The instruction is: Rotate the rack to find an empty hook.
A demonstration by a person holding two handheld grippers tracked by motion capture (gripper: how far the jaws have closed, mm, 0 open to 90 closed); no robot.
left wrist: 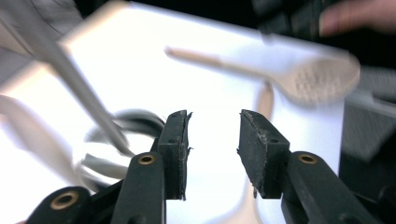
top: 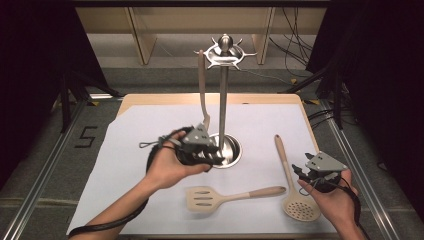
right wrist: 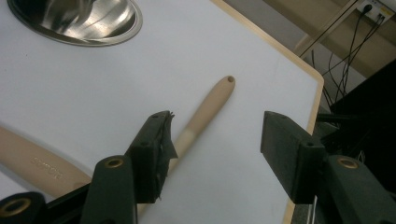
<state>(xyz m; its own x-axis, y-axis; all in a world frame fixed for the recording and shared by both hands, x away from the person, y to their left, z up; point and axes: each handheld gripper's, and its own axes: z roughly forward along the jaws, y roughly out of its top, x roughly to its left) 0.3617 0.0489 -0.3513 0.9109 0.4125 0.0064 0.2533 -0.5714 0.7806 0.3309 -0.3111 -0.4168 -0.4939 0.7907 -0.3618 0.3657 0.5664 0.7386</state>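
Note:
A steel utensil stand point(top: 223, 100) with a hook crown and a round base point(top: 234, 150) rises mid-table. One beige utensil point(top: 202, 90) hangs from a hook on its left. A beige slotted spatula point(top: 225, 196) and a beige skimmer point(top: 292, 190) lie flat on the white sheet. My left gripper point(top: 212, 157) is low beside the stand's base and open, with nothing between its jaws point(left wrist: 215, 121); the blurred skimmer point(left wrist: 317, 81) lies ahead. My right gripper point(top: 300, 170) is open over the skimmer's handle point(right wrist: 210, 105), which runs by its left jaw point(right wrist: 215, 126) without being pressed.
A white sheet point(top: 135, 150) covers a wooden-edged table point(top: 300, 100). The stand's base point(right wrist: 74, 21) and the spatula's handle point(right wrist: 32, 163) lie near my right gripper. Cables and wooden furniture legs sit on the floor beyond the far edge, with dark curtains at both sides.

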